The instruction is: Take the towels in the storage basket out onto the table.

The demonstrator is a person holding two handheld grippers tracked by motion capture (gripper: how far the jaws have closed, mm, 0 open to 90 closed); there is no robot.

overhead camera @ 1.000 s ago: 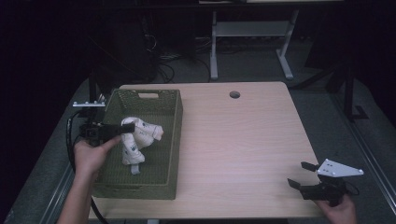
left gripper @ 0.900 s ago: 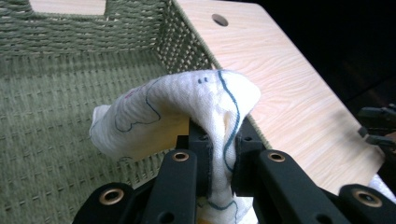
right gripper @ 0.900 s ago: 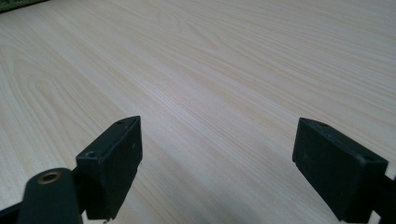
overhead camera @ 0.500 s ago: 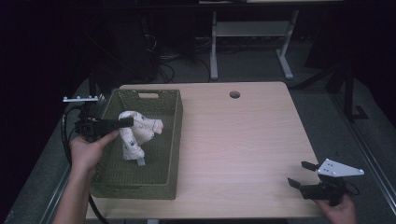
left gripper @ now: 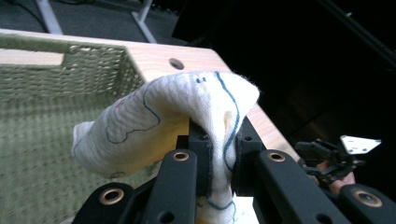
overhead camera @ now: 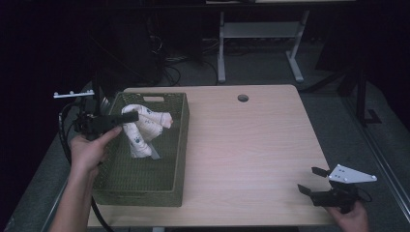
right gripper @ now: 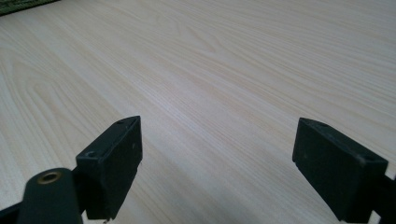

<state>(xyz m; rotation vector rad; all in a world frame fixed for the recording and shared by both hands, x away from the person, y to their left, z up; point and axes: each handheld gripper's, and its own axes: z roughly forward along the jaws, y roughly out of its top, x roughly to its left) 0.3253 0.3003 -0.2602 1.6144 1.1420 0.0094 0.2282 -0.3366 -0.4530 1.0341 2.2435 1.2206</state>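
Lifting a white printed cloth [overhead camera: 142,129] out of the green woven basket [overhead camera: 176,145] is, by judgement, the step in hand. The left gripper [overhead camera: 126,117] has its jaws closed on a fold of the cloth, as the left gripper view shows, with fabric [left gripper: 177,116] draped over the jaw tips. The cloth hangs above the basket floor, its lower end apparently touching or just clear of the weave.

The right gripper [overhead camera: 314,180] rests near the bench's [overhead camera: 251,145] near right corner, well apart from the basket, with its jaws wide and nothing between them; the right gripper view shows bare wood [right gripper: 210,70] ahead.

The next move likely calls for raising the cloth until its trailing end clears the basket rim, then carrying it over the open bench. The basket wall nearest the bench centre stands in that path. A round cable hole [overhead camera: 243,98] lies toward the far edge, out of the way.
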